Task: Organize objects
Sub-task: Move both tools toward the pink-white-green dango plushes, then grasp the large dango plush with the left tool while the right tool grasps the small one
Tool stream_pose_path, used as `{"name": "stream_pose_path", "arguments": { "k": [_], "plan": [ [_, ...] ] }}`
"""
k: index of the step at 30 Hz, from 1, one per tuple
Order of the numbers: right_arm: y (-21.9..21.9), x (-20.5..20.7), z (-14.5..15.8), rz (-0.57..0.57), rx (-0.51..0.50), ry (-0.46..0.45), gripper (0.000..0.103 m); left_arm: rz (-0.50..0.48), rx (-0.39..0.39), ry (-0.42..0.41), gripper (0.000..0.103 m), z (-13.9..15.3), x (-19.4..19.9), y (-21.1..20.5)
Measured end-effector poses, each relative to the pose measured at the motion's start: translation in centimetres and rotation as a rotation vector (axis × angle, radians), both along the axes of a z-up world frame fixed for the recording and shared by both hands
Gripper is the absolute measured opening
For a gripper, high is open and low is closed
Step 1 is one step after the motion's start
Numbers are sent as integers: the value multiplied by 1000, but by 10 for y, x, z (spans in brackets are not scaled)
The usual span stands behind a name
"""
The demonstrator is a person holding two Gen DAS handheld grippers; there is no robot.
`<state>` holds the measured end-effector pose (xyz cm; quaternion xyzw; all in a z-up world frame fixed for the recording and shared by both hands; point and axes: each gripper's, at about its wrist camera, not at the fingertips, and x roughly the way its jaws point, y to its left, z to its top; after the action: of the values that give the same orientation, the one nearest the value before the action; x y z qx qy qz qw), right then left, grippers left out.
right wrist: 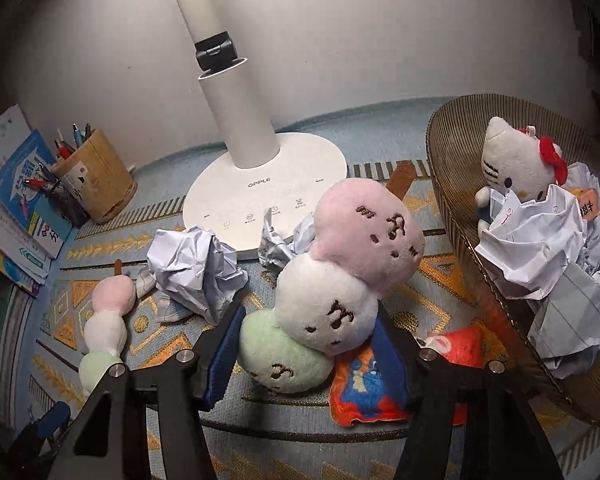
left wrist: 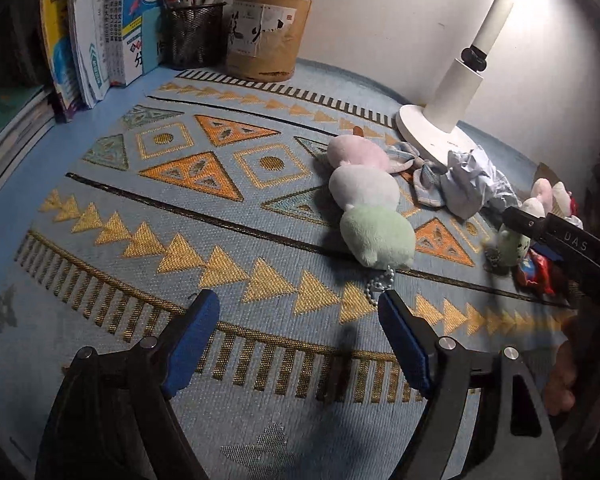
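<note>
Here, between the blue pads of the right gripper (right wrist: 304,344), sits a dumpling-skewer plush (right wrist: 332,284) of three balls, green nearest, white in the middle, pink farthest; the pads flank the green and white balls and appear to touch them, though a firm squeeze cannot be confirmed. Under and just right of the fingers lies a red and blue snack packet (right wrist: 364,392) on the patterned mat (right wrist: 260,440). Farther left of the gripper rests a second, smaller skewer plush (right wrist: 104,324), flat on the mat. Beyond the fingers, crumpled paper (right wrist: 196,268) lies against the white lamp base (right wrist: 260,196). To the right, a woven basket (right wrist: 452,200) holds a white cat plush with a red bow (right wrist: 516,164) amid more crumpled sheets. Far left stand a tan pen cup (right wrist: 96,180) and leaning books (right wrist: 24,200).

The left gripper (left wrist: 300,320) is spread wide with nothing between its pads, hanging over bare mat (left wrist: 140,200). Just ahead of its right finger lie the bead chain and green end of a skewer plush (left wrist: 368,208). Farther right is the other gripper's black finger (left wrist: 560,232); far ahead, a mesh pen holder (left wrist: 192,32).
</note>
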<state>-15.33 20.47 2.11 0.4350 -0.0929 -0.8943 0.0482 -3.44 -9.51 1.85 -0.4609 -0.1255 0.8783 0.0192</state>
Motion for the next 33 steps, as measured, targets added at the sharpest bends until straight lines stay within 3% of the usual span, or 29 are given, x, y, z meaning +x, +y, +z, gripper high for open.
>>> {"name": "stream_pose_path", "arguments": {
  "k": [3,5,9,11,12,14,15,17,19,22,26,29,32,33],
  "plan": [
    [-4,29,18,135,-9,76,60,2,95,37,80,9,-2,-5],
    [-13,48,27,284,-6,108,60,-2,112,48,80,14,-15,1],
    [-33,61,20,548,78,34,62,-27,-40,48,80,10,-51,26],
    [-39,61,14,532,180,74,68,-44,-116,45,80,5,-63,40],
    [-36,59,13,529,183,85,70,-54,-143,40,80,3,-67,45],
    [-26,54,12,530,97,52,72,-76,-174,36,80,-1,-73,54],
    [-20,53,11,529,47,35,79,-82,-184,33,80,-2,-76,58],
    [-11,56,9,481,29,24,87,-89,-198,32,80,-5,-79,63],
    [-5,57,3,416,28,-1,87,-87,-206,31,80,-10,-81,66],
    [1,61,-4,341,-81,-47,87,-72,-239,32,80,-15,-81,68],
    [-6,49,-17,171,-120,-111,82,-72,-247,34,79,-17,-79,68],
    [-25,37,-18,118,-9,-74,74,-68,-215,36,76,-18,-79,62],
    [-37,28,-21,85,75,-46,67,-66,-202,51,59,-17,-79,59],
    [-39,29,-21,83,101,-38,60,-65,-207,55,51,-16,-78,60]
  ]
}}
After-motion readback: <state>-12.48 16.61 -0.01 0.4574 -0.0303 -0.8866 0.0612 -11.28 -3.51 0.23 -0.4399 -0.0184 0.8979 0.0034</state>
